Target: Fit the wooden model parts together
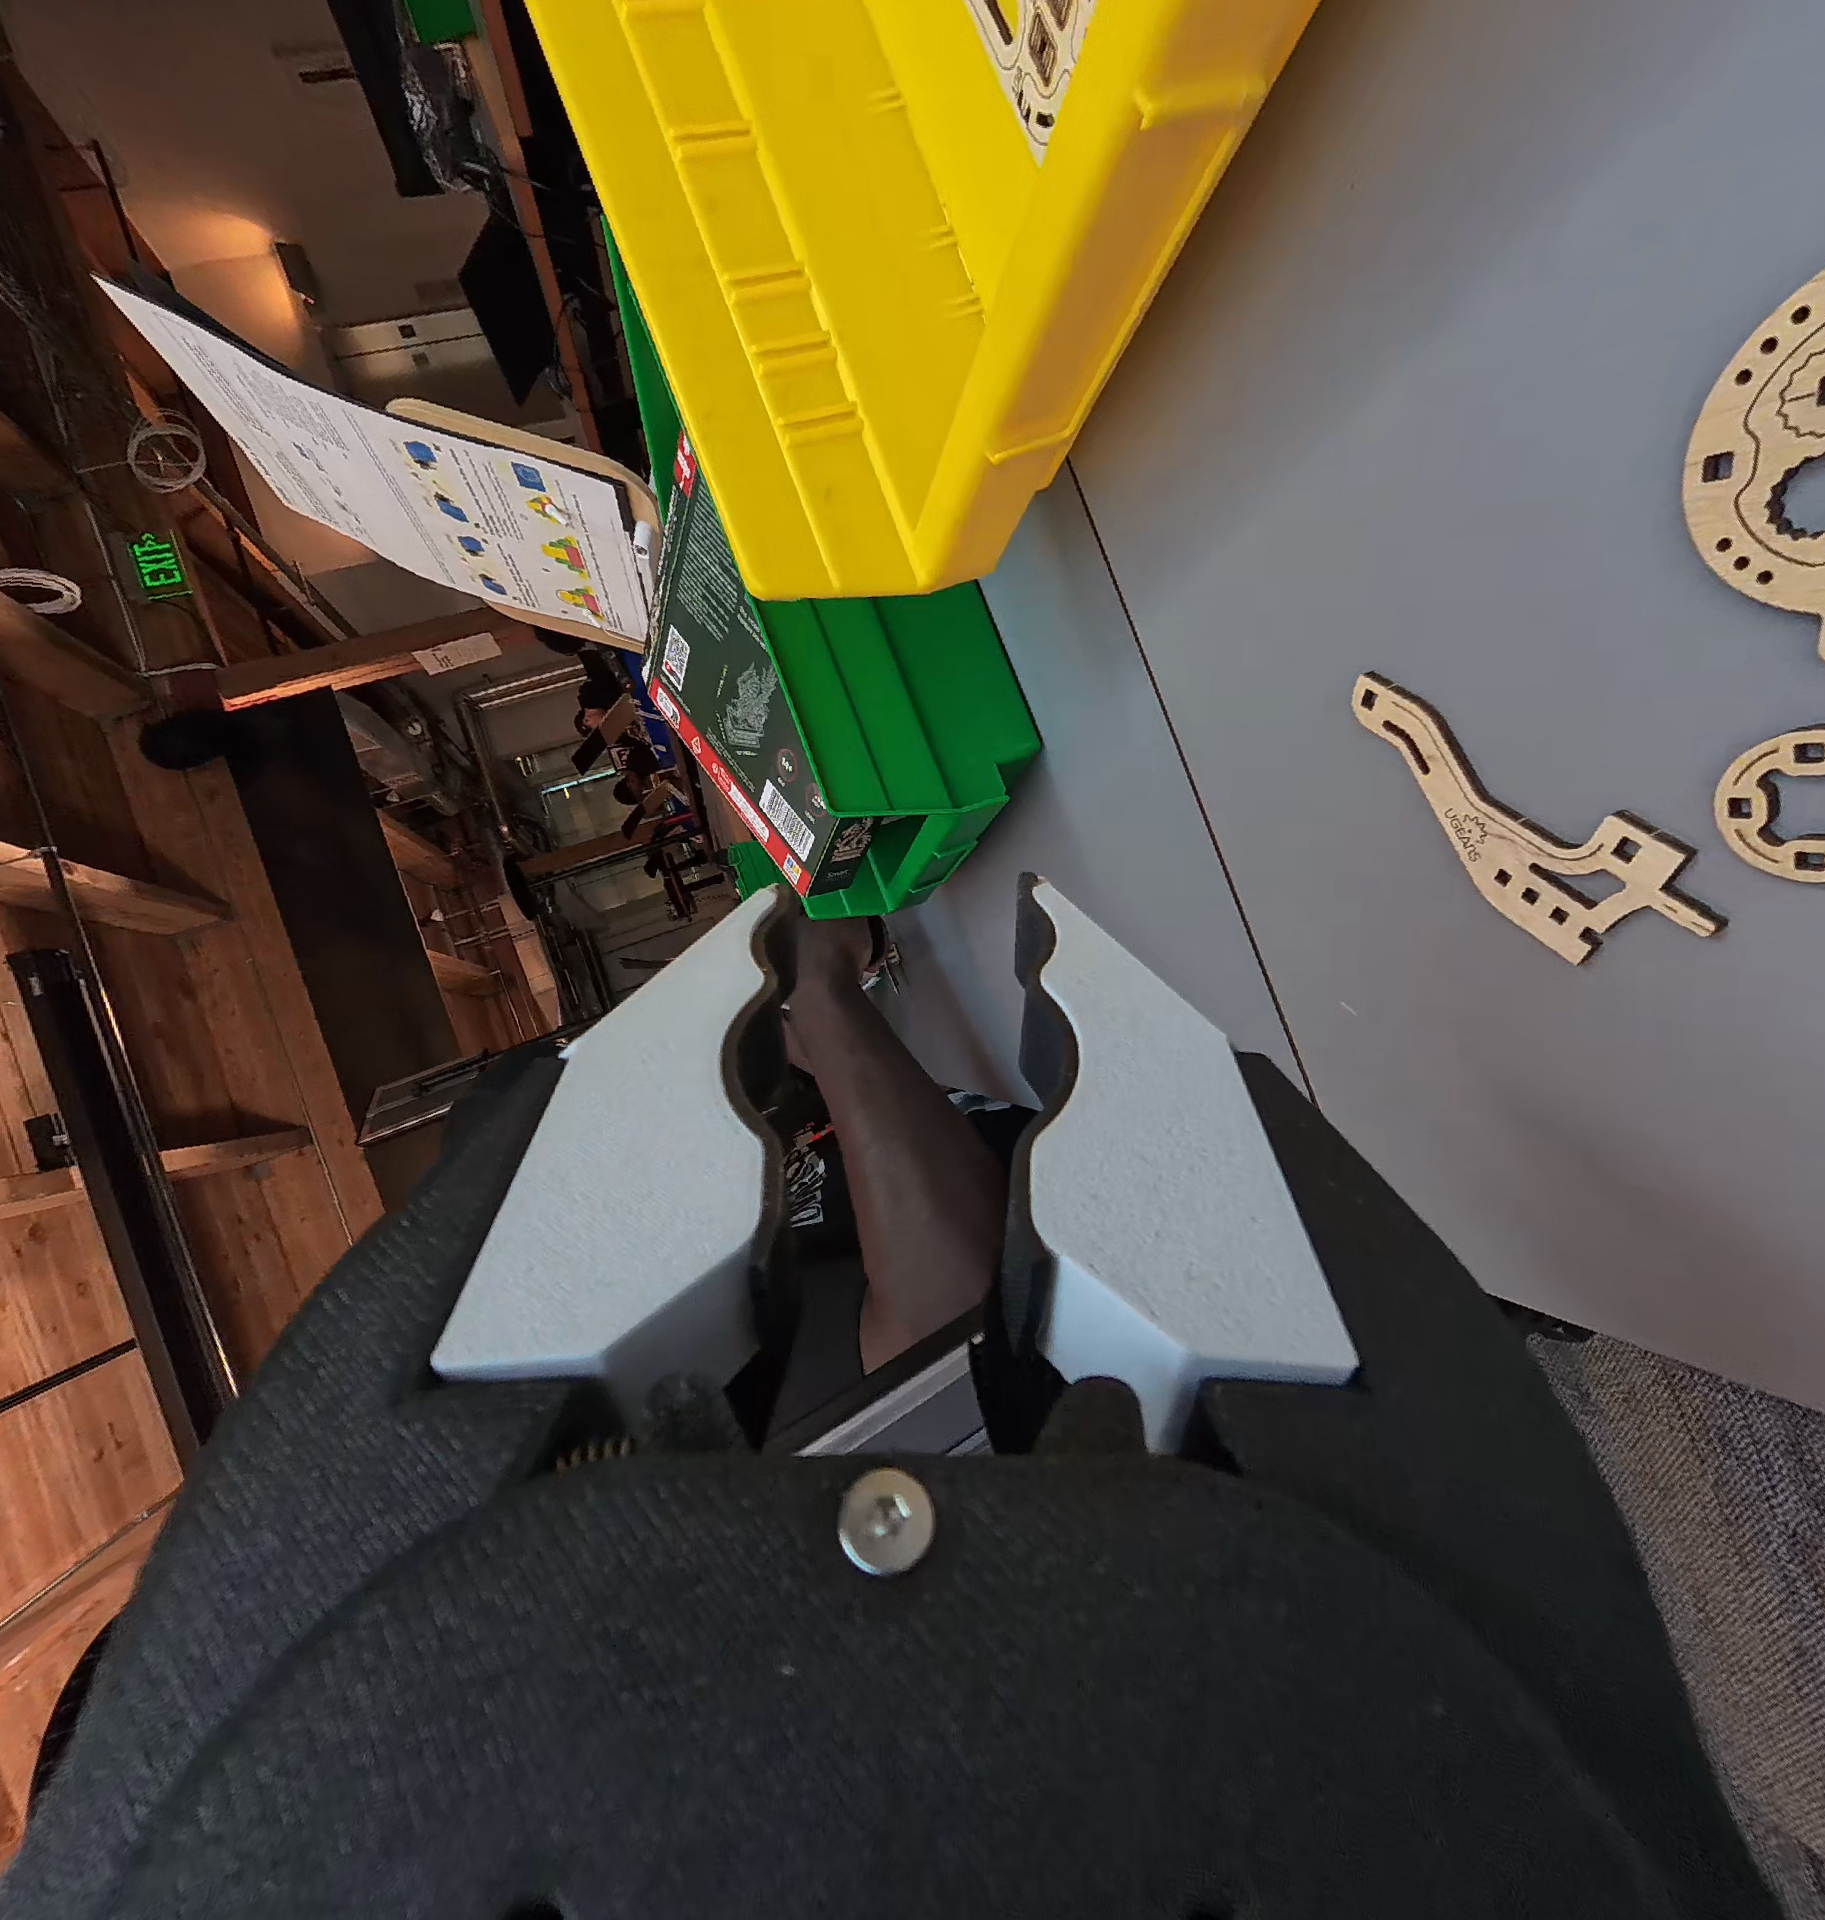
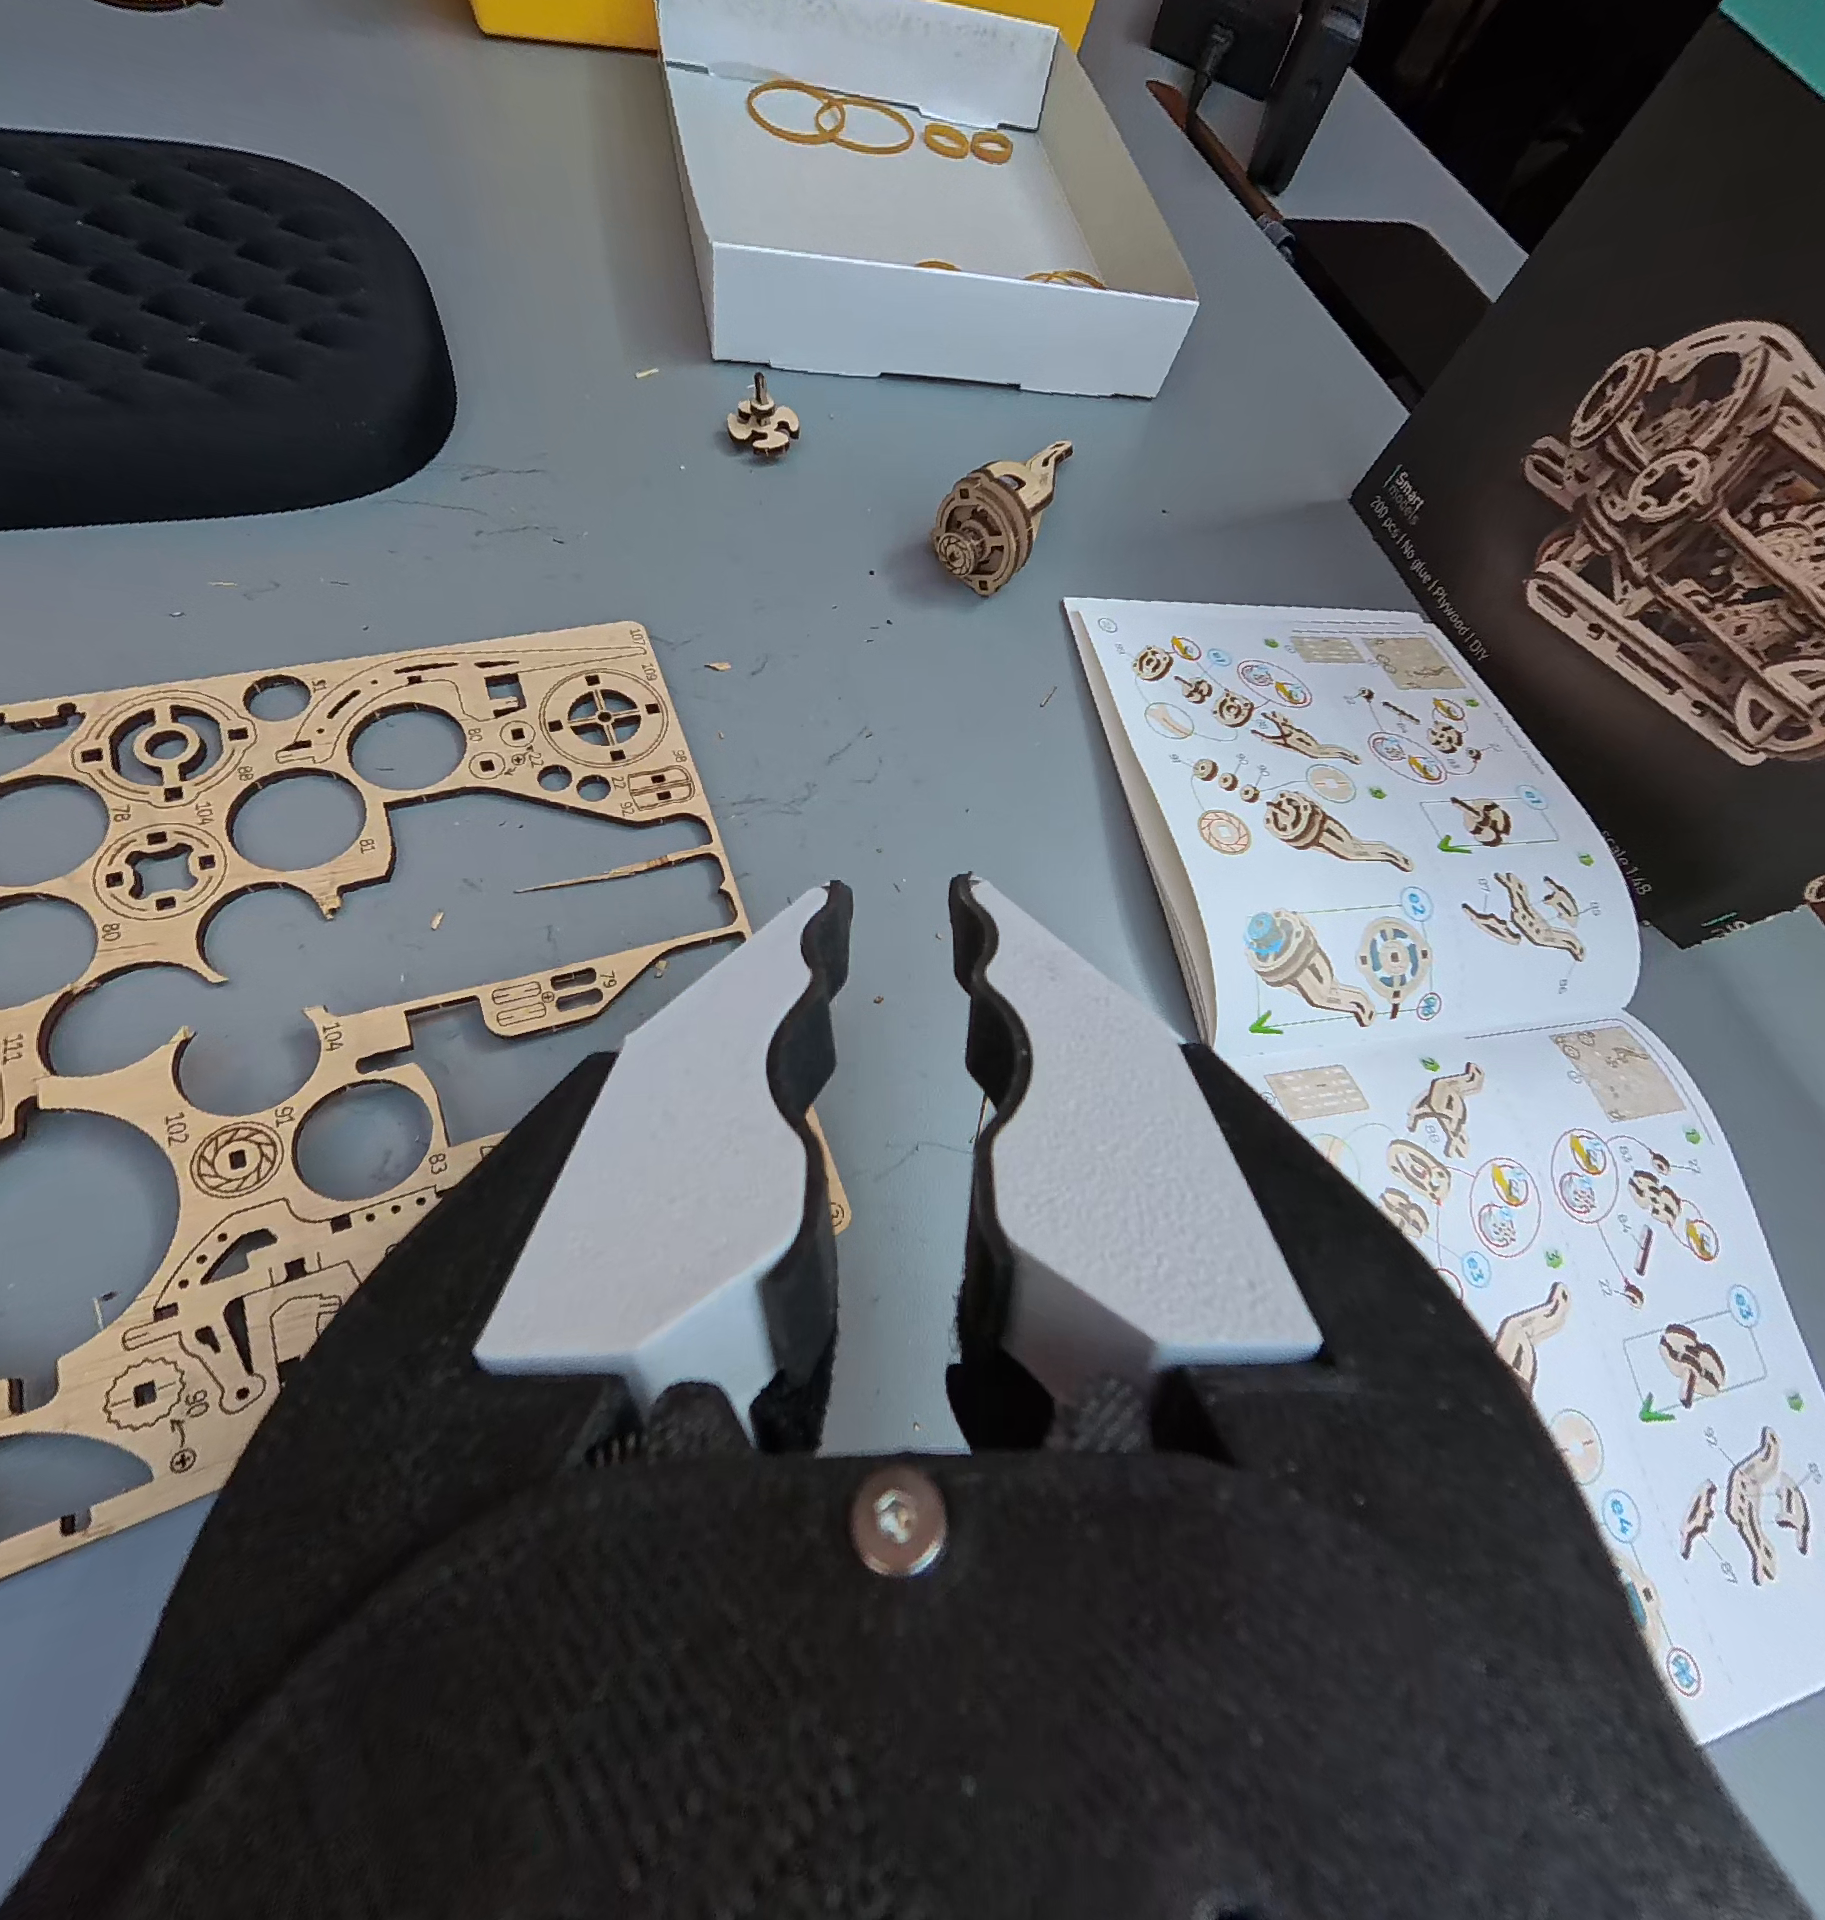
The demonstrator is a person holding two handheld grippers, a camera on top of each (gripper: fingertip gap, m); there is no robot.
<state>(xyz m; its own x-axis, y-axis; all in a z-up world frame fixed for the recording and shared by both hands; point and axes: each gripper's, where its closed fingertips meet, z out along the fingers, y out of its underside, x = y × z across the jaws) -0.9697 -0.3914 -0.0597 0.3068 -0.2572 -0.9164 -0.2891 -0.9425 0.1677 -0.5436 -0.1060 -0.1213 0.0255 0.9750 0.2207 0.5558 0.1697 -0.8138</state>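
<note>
In the left wrist view, three loose wooden parts lie on the grey table: a curved arm piece (image 1: pixel 1510 831), a small ring (image 1: pixel 1796 803) and a large pear-shaped plate (image 1: pixel 1791 457). My left gripper (image 1: pixel 903 894) is open and empty, held off the table's edge, left of those parts. In the right wrist view, my right gripper (image 2: pixel 900 894) is open and empty above bare table. A laser-cut plywood sheet (image 2: pixel 295 997) lies to its left. A small assembled wooden drum (image 2: pixel 986 520) and a tiny gear on a pin (image 2: pixel 762 418) sit farther ahead.
A yellow bin (image 1: pixel 887 291) and a green bin (image 1: pixel 887 727) with a dark box (image 1: pixel 742 707) stand at the table's edge. A white tray (image 2: pixel 939 208) holds rubber bands. An open instruction booklet (image 2: pixel 1407 1039), a dark model box (image 2: pixel 1666 582) and a black cushion (image 2: pixel 160 322) ring the right gripper. A person's arm (image 1: pixel 887 1143) shows between the left fingers. The grippers' ends are close to 50 cm from one another.
</note>
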